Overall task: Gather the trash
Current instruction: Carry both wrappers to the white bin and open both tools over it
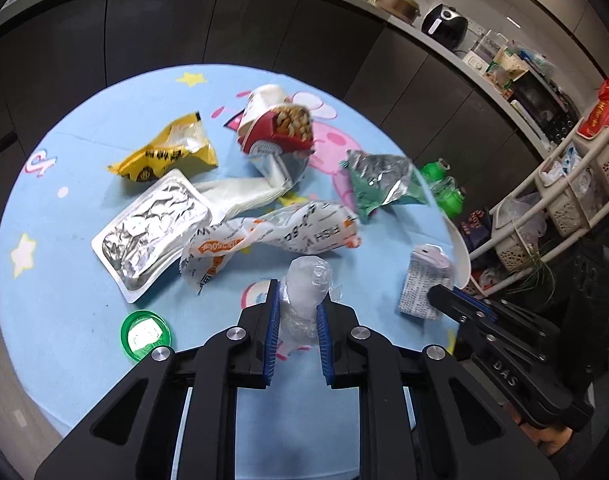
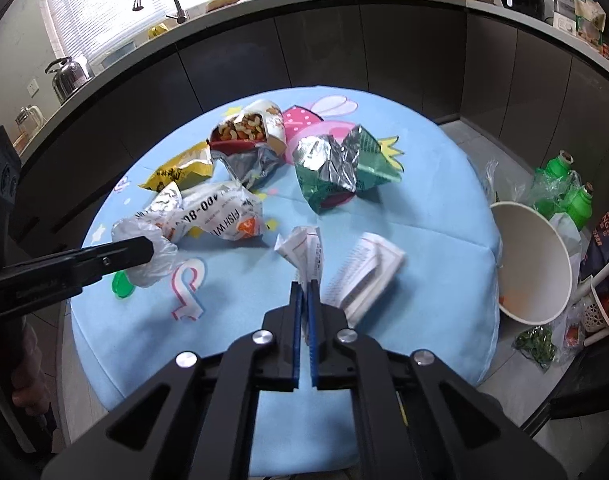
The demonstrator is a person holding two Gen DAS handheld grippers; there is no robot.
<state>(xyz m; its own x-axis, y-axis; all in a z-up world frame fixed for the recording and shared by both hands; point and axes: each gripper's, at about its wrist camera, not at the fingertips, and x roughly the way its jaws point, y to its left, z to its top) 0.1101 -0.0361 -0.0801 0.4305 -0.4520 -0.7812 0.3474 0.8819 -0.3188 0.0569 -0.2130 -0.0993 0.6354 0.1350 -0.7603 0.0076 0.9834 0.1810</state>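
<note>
A crumpled clear plastic bag point(image 1: 304, 292) sits pinched between the left gripper's point(image 1: 298, 300) blue fingers point(image 1: 273, 312), just above the blue surface point(image 1: 64, 280). The right gripper's point(image 2: 304, 292) fingers are clamped on folded printed paper point(image 2: 304, 248). A white wrapper point(image 2: 224, 216) reads "FISH". Only the right view shows the paper bucket point(image 2: 532, 260) off the surface's edge.

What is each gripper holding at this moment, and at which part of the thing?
The left gripper clamps a crumpled clear plastic bag around its middle. The right gripper pinches a folded printed paper by its lower end.
</note>
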